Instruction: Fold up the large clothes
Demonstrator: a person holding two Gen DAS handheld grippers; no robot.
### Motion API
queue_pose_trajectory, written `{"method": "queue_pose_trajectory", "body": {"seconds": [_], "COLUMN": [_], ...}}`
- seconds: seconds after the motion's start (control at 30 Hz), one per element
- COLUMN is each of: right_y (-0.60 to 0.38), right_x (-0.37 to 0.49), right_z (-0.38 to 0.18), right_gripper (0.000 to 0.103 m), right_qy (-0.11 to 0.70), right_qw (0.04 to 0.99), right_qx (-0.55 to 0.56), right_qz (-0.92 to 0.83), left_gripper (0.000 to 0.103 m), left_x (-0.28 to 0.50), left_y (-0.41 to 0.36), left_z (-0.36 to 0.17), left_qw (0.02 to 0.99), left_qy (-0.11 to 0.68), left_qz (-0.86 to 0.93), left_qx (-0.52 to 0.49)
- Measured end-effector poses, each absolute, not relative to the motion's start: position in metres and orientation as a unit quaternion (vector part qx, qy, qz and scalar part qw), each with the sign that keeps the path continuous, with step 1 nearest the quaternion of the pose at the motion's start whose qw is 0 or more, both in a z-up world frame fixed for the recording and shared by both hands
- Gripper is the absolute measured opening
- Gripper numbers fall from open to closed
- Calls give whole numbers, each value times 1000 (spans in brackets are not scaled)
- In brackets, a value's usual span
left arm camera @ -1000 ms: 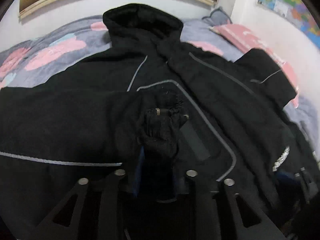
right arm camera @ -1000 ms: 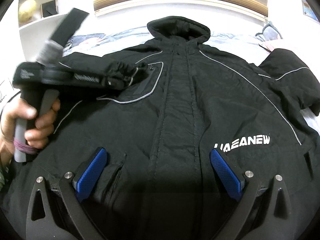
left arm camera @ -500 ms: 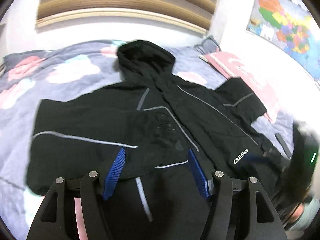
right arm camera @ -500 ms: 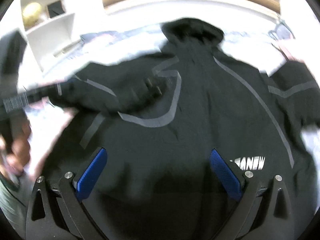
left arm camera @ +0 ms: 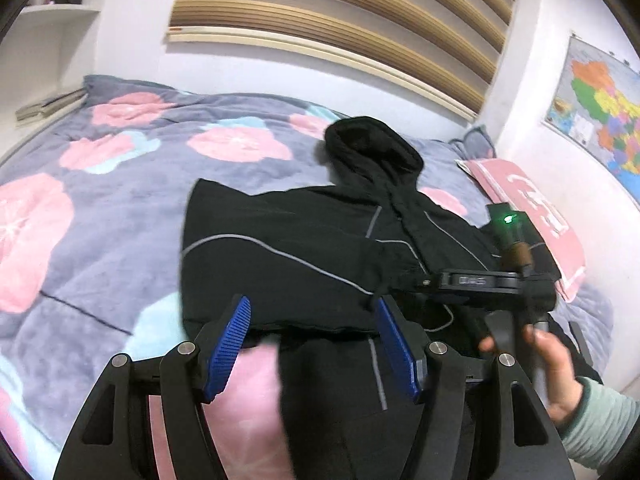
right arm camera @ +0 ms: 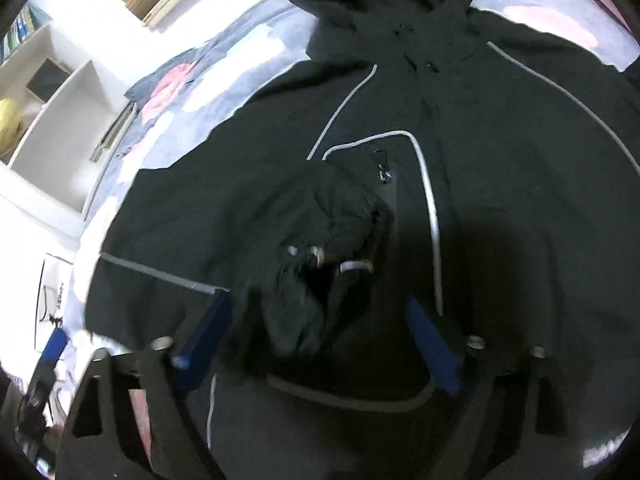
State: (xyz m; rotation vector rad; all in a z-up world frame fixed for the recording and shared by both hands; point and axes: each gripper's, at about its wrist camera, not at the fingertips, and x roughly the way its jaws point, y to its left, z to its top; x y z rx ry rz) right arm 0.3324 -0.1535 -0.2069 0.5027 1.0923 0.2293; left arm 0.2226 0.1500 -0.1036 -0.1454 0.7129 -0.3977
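Blue-padded left gripper (left arm camera: 314,350) open, empty, above the jacket (left arm camera: 304,264) hem. Right gripper (right arm camera: 320,344) jaws just been closing, still apart around the folded-in sleeve cuff (right arm camera: 320,256), pads not pressing. Jacket lies face up on the floral blanket (left arm camera: 120,184), hood at the far end. Risk: closing on the cuff would likely drag the sleeve and undo the fold.

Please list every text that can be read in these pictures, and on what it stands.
Nothing reads clearly.
White logo on the black jacket: blurred, cut off.
White letters on the pink pillow: unreadable.
Wall map labels: too small.
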Motion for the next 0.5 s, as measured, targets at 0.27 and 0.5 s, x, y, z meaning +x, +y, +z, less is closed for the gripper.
{"method": "queue_pose_trajectory", "body": {"seconds": [0.27,0.5], "right_y": [-164,-257], "right_x": [321,292], "right_z": [-160,-93], "right_gripper": [40,40], "right_qy": [432,367], "right_qw": [879,916], "right_qx": [188,164], "right_qz": [77,1], "left_gripper": [67,67], "left_x": [231,263], "left_y": [164,120], "left_z": [-92,-72], "left_qw": [930,926], "left_qy": [330,334], "left_qz": [-130,-159], "left_qx": [-96,-71]}}
